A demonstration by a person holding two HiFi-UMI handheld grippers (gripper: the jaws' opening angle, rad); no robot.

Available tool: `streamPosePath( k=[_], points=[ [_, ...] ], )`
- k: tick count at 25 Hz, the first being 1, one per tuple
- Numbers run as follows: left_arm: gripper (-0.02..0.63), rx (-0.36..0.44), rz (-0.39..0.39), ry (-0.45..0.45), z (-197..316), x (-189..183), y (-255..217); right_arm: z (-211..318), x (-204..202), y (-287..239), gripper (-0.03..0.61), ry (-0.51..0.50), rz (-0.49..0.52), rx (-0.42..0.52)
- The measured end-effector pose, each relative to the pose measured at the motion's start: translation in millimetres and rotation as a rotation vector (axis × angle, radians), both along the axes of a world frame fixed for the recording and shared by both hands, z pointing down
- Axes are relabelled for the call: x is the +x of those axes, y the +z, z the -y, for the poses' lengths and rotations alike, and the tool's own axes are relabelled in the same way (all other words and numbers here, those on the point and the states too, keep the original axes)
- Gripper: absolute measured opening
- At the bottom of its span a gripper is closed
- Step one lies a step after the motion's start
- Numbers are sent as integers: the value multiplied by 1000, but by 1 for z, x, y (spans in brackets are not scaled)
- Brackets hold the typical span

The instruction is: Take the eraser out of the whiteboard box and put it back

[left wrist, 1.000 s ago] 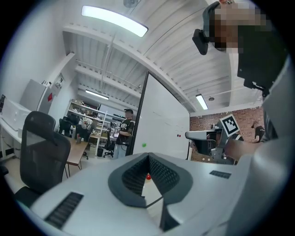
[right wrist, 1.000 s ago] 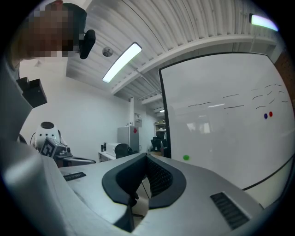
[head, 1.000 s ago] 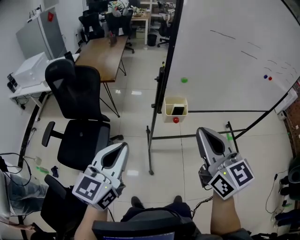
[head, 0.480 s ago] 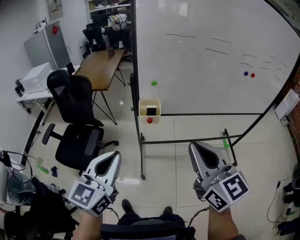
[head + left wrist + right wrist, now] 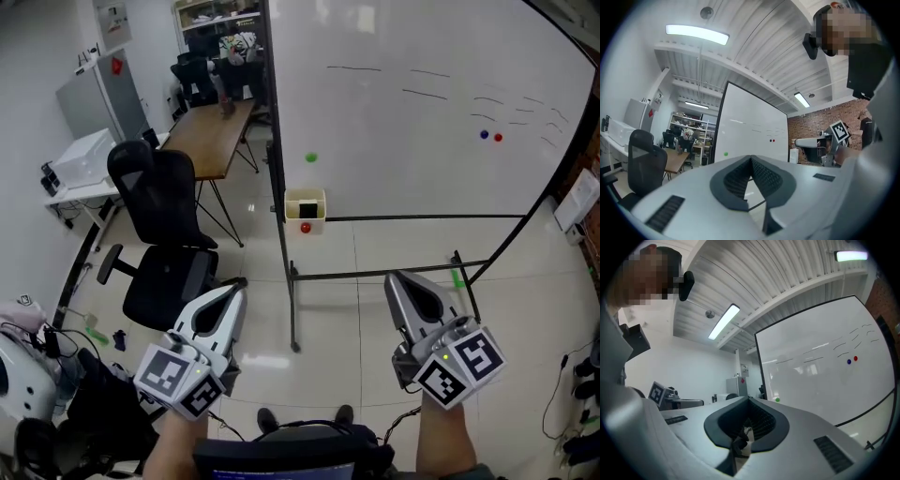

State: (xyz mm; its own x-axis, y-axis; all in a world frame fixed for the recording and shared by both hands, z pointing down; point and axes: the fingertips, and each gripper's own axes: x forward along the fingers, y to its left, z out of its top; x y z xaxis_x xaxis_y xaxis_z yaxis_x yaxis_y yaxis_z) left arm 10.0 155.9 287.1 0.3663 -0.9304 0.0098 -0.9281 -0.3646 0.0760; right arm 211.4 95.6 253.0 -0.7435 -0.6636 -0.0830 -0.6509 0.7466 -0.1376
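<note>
A pale yellow whiteboard box [image 5: 305, 204] hangs at the whiteboard's [image 5: 422, 122] lower left corner. A dark eraser [image 5: 307, 209] sits inside it. Both grippers are held low and level, well short of the board and apart from the box. My left gripper [image 5: 238, 285] is shut with nothing in it, its jaws meeting at the tip [image 5: 751, 158]. My right gripper [image 5: 395, 277] is likewise shut and empty, seen closed at its tip [image 5: 749, 400].
A green magnet [image 5: 310, 157] and a red magnet [image 5: 305, 227] sit by the box. The board's stand [image 5: 292, 309] runs across the floor between the grippers. A black office chair [image 5: 164, 234] and a wooden table [image 5: 211, 131] stand left. A green item [image 5: 457, 277] lies on the floor.
The whole view has shifted: the whiteboard and its box now sit further left than a second ago. Both grippers travelled along with the person and stayed shut.
</note>
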Motion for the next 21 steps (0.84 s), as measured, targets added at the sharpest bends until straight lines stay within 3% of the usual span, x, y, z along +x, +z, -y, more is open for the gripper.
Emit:
streamPosePath(
  k=[8, 21],
  points=[
    [34, 4, -30, -11, -16, -20, 2, -19, -23, -3, 17, -14, -17, 13],
    [34, 18, -35, -1, -26, -16, -4, -32, -27, -8, 16, -25, -36, 33]
  ],
)
